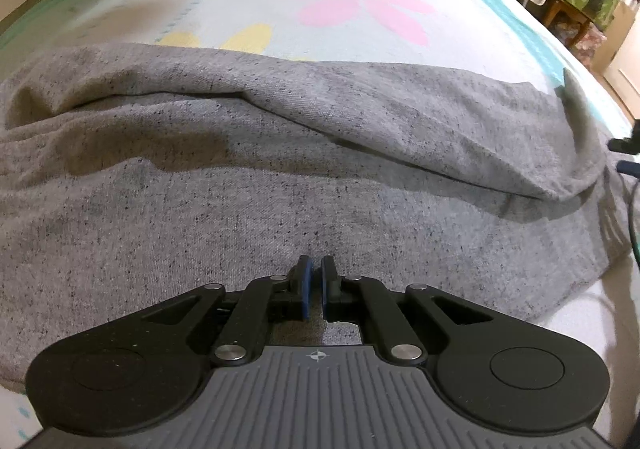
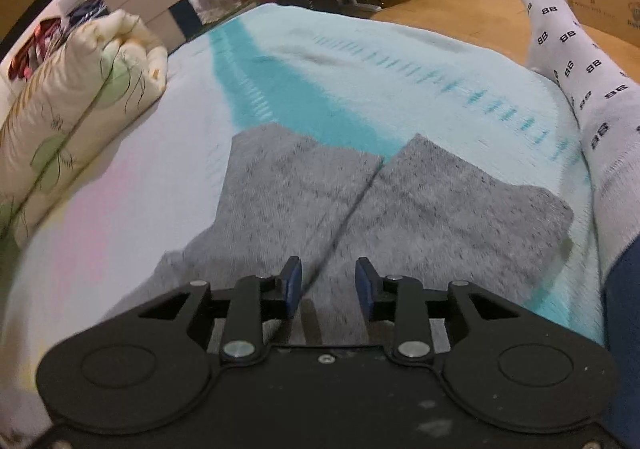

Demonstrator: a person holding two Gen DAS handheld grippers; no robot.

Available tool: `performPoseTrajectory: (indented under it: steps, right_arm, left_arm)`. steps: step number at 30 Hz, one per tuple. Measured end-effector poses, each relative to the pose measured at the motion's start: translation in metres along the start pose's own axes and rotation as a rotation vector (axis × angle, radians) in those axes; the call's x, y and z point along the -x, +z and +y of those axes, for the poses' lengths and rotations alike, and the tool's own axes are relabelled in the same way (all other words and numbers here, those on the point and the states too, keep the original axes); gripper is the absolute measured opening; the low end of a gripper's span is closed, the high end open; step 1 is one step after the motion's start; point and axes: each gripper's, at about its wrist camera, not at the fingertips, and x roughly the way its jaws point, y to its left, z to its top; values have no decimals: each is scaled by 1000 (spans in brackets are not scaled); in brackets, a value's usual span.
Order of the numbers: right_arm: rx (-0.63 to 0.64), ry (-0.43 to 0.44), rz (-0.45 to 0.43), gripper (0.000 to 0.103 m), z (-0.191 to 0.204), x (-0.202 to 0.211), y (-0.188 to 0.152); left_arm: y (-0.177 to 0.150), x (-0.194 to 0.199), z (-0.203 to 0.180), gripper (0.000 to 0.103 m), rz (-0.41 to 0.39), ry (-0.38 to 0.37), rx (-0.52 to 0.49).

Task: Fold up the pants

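The heather-grey knitted cotton pants (image 1: 280,185) lie spread on the bed, on a pale sheet (image 1: 248,5) with pink and yellow flowers and turquoise stripes; in my right view the two leg ends (image 2: 360,201) lie side by side, touching; my left tool (image 1: 315,281) is above the grey cloth, its blue pads nearly together, holding nothing I can see; my right tool (image 2: 328,281) is half wide, over the seam between the legs, gripping nothing; a cream flowered pillow (image 2: 72,97) lies near; my leg in a white printed sock (image 2: 580,61) rests beside the bed edge.
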Motion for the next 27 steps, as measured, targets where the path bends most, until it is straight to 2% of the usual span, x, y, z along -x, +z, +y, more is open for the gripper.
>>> performPoseTrajectory:
  steps: [3, 7, 8, 9, 10, 14, 17, 20, 21, 23, 24, 25, 27]
  right_arm:
    - [-11, -4, 24, 34, 4, -18, 4]
    - [2, 11, 10, 33, 10, -25, 9]
    - [14, 23, 8, 23, 13, -26, 12]
    - [34, 27, 3, 5, 17, -25, 14]
    - [63, 27, -9, 4, 22, -22, 16]
    - [161, 46, -121, 4, 35, 18, 23]
    - [230, -32, -179, 4, 31, 56, 20]
    - [237, -106, -120, 5, 14, 57, 15]
    - [241, -130, -71, 8, 9, 50, 13]
    - [266, -187, 110, 14, 3, 21, 9]
    - [258, -208, 147, 15, 1, 14, 7]
    - [253, -221, 150, 15, 1, 14, 5]
    - [266, -219, 107, 25, 9, 26, 2]
  left_arm:
    - [1, 0, 3, 5, 4, -13, 8]
    - [1, 0, 6, 5, 6, -21, 25]
    - [1, 0, 6, 5, 6, -20, 23]
    - [2, 0, 7, 5, 7, -19, 21]
    - [2, 1, 6, 5, 7, -18, 19]
    - [2, 0, 7, 5, 10, -27, 34]
    - [2, 1, 10, 5, 10, -37, 48]
    - [3, 2, 14, 5, 11, -52, 62]
    - [3, 3, 16, 5, 12, -60, 69]
    - [6, 7, 24, 5, 26, -86, 84]
    - [8, 10, 31, 5, 29, -91, 87]
    - [9, 16, 39, 5, 17, -90, 91]
    - [14, 25, 56, 5, -11, -78, 90]
